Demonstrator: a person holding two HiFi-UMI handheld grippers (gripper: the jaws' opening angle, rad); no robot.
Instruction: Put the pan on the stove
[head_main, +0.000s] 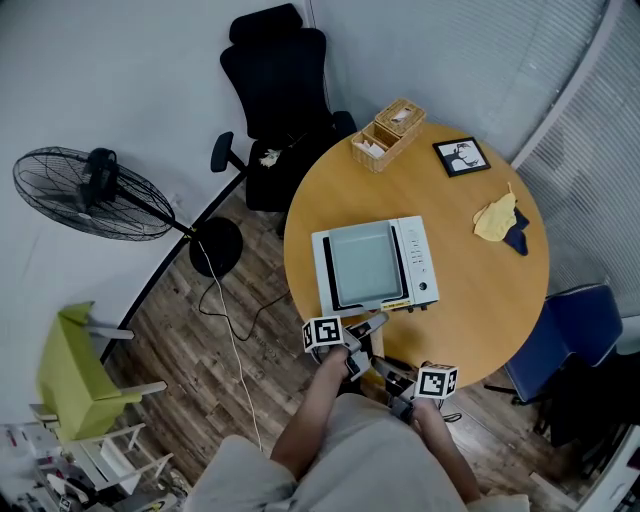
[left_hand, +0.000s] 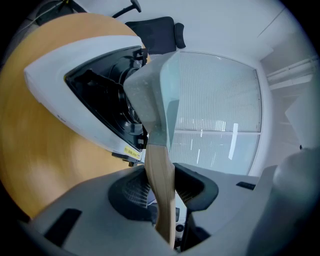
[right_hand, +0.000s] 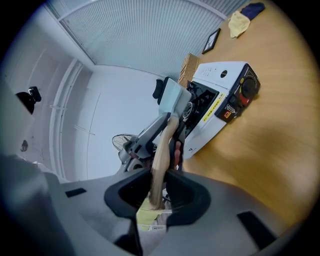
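Two-gripper carry, both on one wooden handle (head_main: 369, 325), one behind the other.
- Left gripper (head_main: 355, 348) nearer the pan. Fingers (left_hand: 132, 192) pinching the handle mid-length, pads pressed on both sides.
- Right gripper (head_main: 396, 378) at the tail. Fingers (right_hand: 187, 192) clamped on the handle end the same way.
- Nothing else between either pair.

Pan (head_main: 365, 262) over stove (head_main: 422, 262), covering the burner bay in head view. Handle sticking out past the front panel toward the near edge of the table (head_main: 500, 310). Left gripper view suggests a gap between pan base and burner well, so probably hovering, not seated. No way to confirm contact.

Failure modes from here:
- Letting go before seating: pan drops onto the supports, bounces or lands skewed. Cause: poor read of height from above.
- Off-centre set-down: pan rocks or tips toward the handle side. Cause: weight hanging out over the front.
- Twist in the grip: smooth, tapered wood, narrow pads. Pan could roll about the handle axis if one pair lets go first.
- Grippers fighting each other: uneven lowering levers the handle, tilts the pan, catches a corner on the stove rim.
- Handle or gripper clipping the knob (right_hand: 248, 86) on the way down.
- Sideways push shoving the stove across the table.
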